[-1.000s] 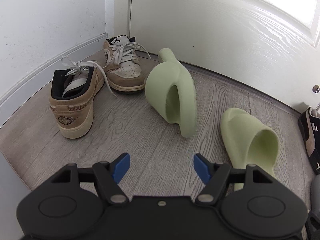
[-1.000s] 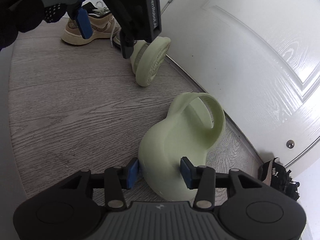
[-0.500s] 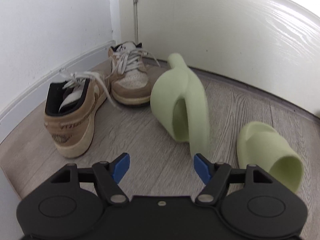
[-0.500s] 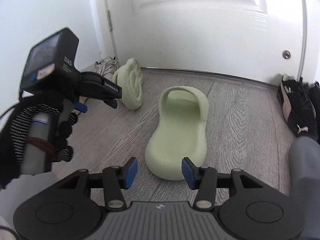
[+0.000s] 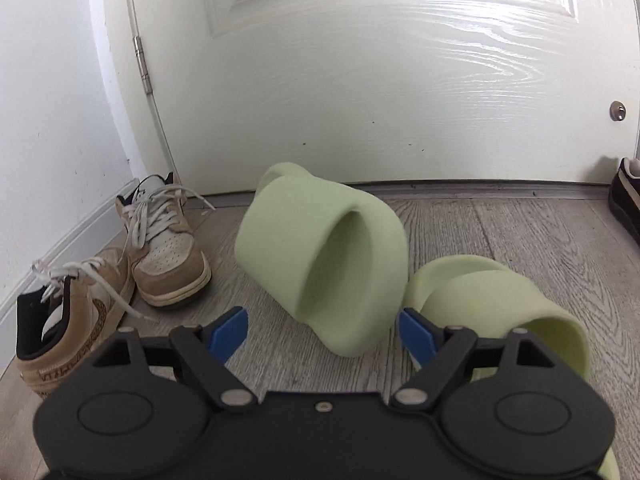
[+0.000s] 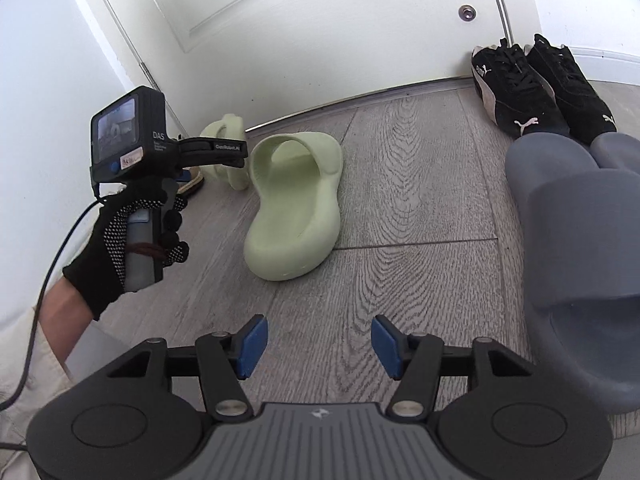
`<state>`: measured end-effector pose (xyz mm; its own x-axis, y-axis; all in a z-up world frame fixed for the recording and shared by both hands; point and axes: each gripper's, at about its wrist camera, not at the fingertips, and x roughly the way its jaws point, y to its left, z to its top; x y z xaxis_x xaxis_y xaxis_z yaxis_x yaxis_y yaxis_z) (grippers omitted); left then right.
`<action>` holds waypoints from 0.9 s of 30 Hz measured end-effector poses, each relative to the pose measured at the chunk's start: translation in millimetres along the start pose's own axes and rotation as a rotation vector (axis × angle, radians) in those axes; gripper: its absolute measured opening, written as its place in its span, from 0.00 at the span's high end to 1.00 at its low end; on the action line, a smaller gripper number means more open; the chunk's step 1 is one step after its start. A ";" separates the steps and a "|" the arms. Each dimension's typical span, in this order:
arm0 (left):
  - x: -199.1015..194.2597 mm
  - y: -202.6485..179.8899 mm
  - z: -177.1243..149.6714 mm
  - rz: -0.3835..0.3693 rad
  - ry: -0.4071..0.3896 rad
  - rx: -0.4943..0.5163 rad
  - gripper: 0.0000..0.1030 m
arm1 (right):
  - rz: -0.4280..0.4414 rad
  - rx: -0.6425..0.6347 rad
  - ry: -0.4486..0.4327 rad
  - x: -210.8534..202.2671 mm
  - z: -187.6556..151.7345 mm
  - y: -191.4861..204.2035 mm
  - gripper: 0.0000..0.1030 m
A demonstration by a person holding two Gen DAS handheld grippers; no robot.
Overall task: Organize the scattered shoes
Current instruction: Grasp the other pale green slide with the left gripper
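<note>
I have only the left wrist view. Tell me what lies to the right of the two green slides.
Observer: A pair of grey slides, close beside the right tool.
Operator: Report that tool's state.
Observer: It is open with nothing between its pads, and it stops short of a green slide that lies sole-down.
Operator: Describe what is by the door.
Observer: Two black sneakers stand side by side at the right end of the door.
</note>
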<state>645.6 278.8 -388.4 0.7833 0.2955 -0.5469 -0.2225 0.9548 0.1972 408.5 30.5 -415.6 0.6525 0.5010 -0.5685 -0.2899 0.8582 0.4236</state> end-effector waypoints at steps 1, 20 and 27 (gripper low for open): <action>2.8 -1.6 0.2 0.003 0.000 0.010 0.19 | 0.000 -0.007 -0.003 0.5 -0.2 -0.5 0.43; 73.0 106.0 -43.5 -0.490 0.218 -1.024 0.20 | 0.029 0.079 0.015 7.6 -2.9 -14.5 0.43; 98.3 93.8 -41.9 -0.557 0.209 -1.088 0.20 | 0.030 0.103 0.025 11.1 -1.9 -19.6 0.43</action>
<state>677.3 398.8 -457.8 0.8404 -0.2551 -0.4782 -0.3330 0.4532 -0.8269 420.2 19.5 -431.5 0.6265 0.5302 -0.5713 -0.2348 0.8273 0.5103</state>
